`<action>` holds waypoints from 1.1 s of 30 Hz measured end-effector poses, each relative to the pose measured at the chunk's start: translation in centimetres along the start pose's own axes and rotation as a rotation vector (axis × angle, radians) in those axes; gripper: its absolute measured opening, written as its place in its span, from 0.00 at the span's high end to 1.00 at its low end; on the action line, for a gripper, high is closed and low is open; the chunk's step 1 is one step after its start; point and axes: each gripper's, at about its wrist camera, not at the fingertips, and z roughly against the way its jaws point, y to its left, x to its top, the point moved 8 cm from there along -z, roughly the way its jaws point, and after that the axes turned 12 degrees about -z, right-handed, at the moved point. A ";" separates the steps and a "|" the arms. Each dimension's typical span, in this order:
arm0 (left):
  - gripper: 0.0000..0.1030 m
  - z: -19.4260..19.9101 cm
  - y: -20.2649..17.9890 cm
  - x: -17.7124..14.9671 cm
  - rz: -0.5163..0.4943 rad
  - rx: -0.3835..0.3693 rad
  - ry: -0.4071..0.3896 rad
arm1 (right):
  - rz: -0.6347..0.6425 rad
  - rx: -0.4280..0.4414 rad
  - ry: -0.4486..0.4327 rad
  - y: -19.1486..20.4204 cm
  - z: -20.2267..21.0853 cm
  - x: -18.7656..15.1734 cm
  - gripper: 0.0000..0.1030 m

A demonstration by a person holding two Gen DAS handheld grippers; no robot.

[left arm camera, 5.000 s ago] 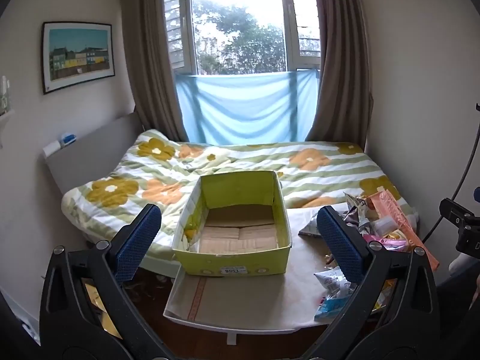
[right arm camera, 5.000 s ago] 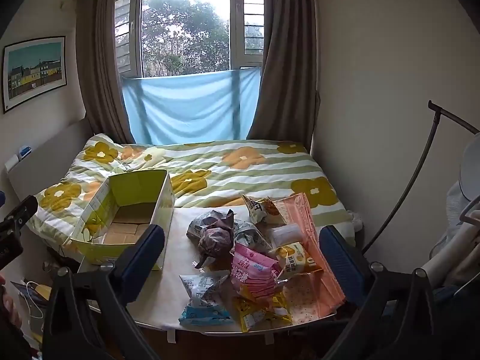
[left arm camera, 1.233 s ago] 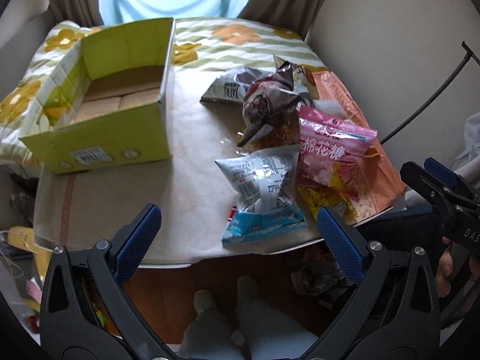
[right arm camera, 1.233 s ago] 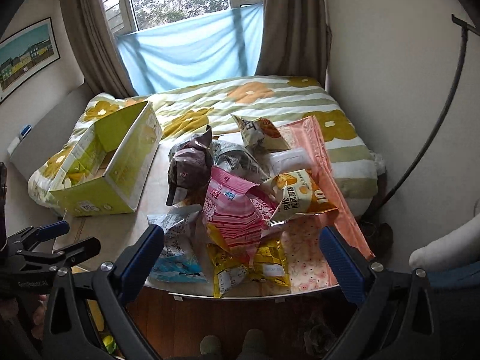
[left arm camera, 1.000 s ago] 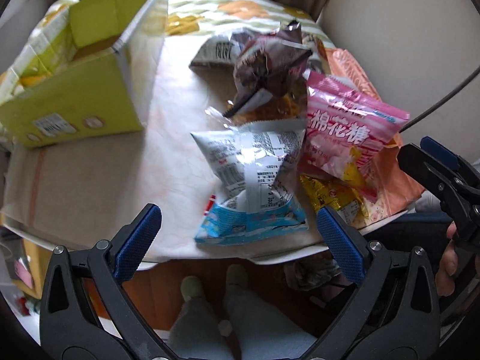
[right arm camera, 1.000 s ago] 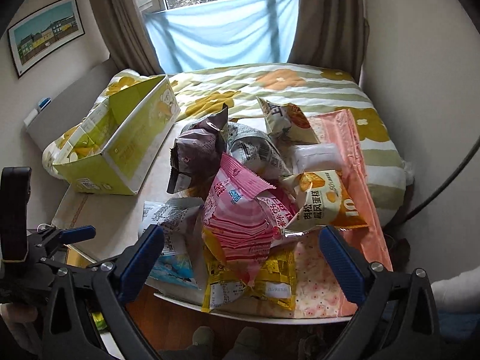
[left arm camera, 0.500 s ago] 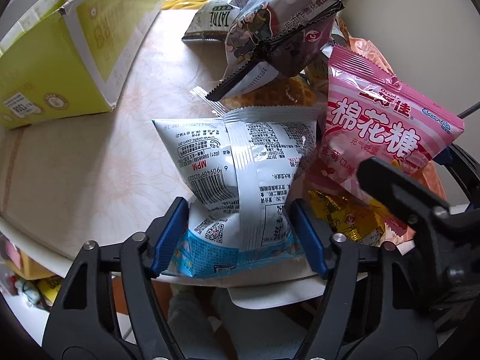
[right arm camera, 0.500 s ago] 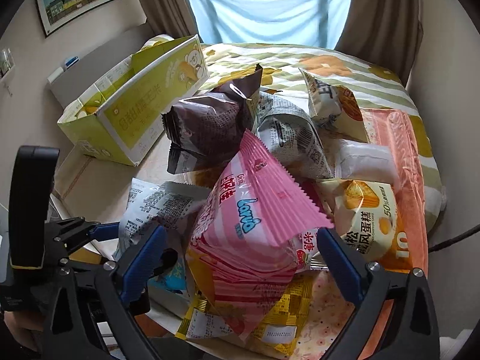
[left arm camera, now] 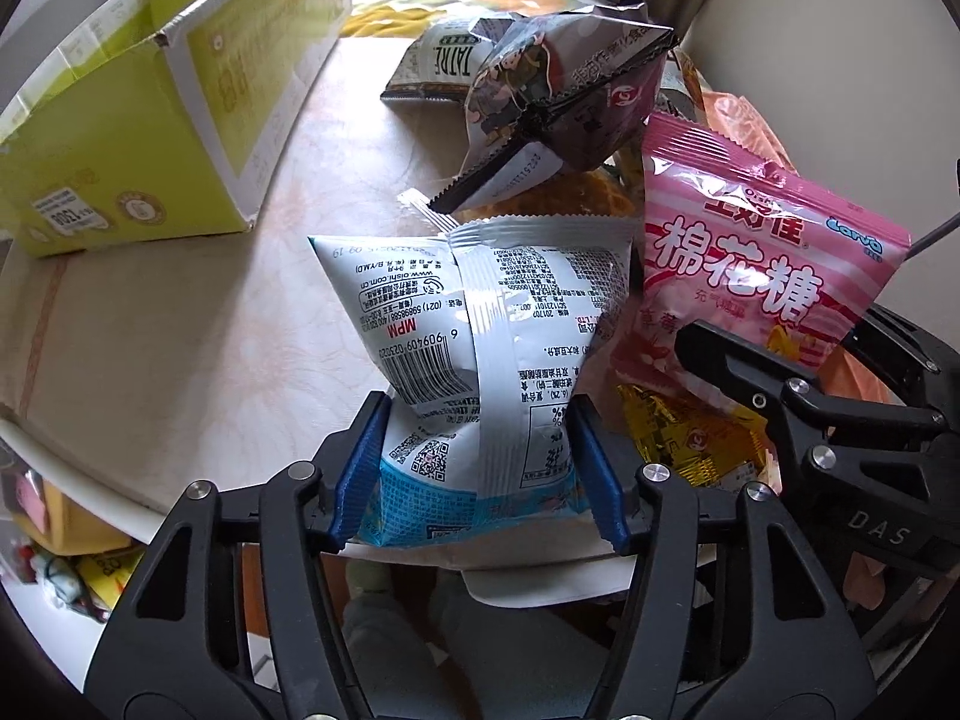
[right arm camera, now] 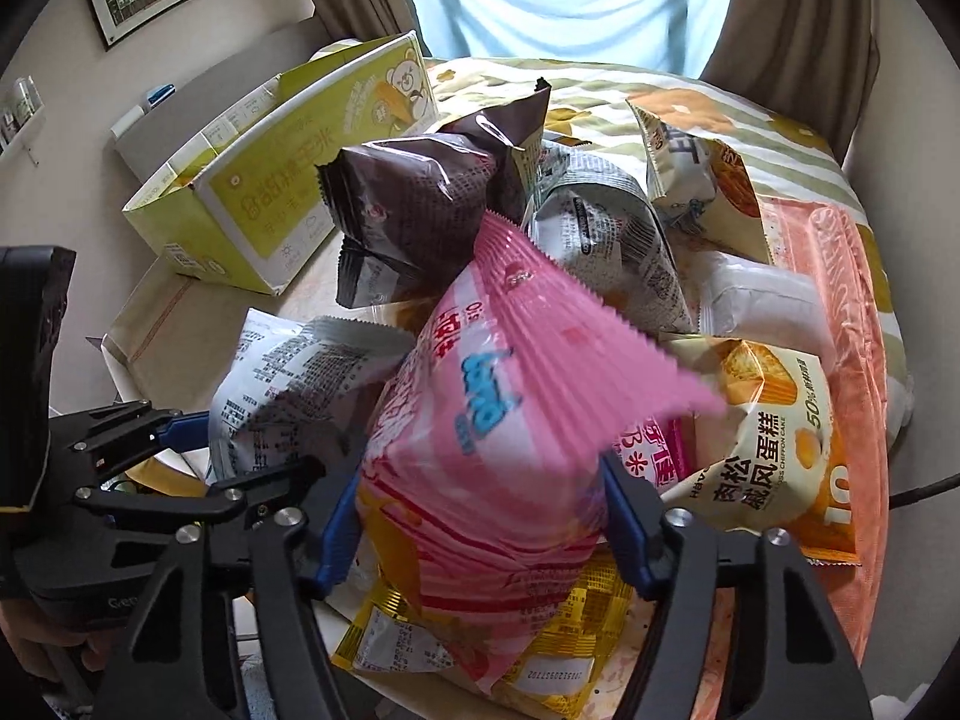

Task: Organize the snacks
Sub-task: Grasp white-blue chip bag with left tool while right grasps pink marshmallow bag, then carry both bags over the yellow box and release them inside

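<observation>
One yellow-green open cardboard box [right arm camera: 270,180]. One silver-and-blue foil snack bag [left arm camera: 480,360]. One pink striped plastic marshmallow bag [right arm camera: 498,450]. One dark brown glossy snack bag [right arm camera: 420,204]. One grey printed foil bag [right arm camera: 606,240]. One orange-and-white chiffon cake pack [right arm camera: 774,450]. One yellow foil packet [right arm camera: 540,636]. One cream chip bag [right arm camera: 702,162]. One white translucent packet [right arm camera: 762,300].

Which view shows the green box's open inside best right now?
Neither shows it well. The right wrist view is better: the green box appears whole, its printed side and top rim visible, the inside hidden. The left wrist view shows only its near corner and labelled end.
</observation>
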 end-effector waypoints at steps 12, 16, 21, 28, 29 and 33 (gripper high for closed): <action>0.46 4.8 -0.3 1.5 -0.035 0.027 -0.059 | -0.068 0.009 -0.039 0.1 3.5 0.6 0.52; 0.46 7.9 -0.1 2.4 -0.041 0.040 -0.115 | -0.077 0.007 -0.075 0.8 5.9 1.7 0.52; 0.46 12.1 1.2 3.8 -0.026 0.050 -0.197 | -0.044 -0.006 -0.147 2.5 9.0 4.0 0.52; 0.46 17.4 7.3 7.0 0.024 0.093 -0.320 | -0.011 -0.003 -0.201 6.7 10.7 8.7 0.52; 0.46 17.8 8.5 7.6 0.028 0.102 -0.331 | -0.004 -0.002 -0.207 7.5 10.7 9.3 0.52; 0.46 19.0 14.0 10.2 0.039 0.129 -0.358 | 0.004 0.014 -0.226 10.9 9.9 11.9 0.52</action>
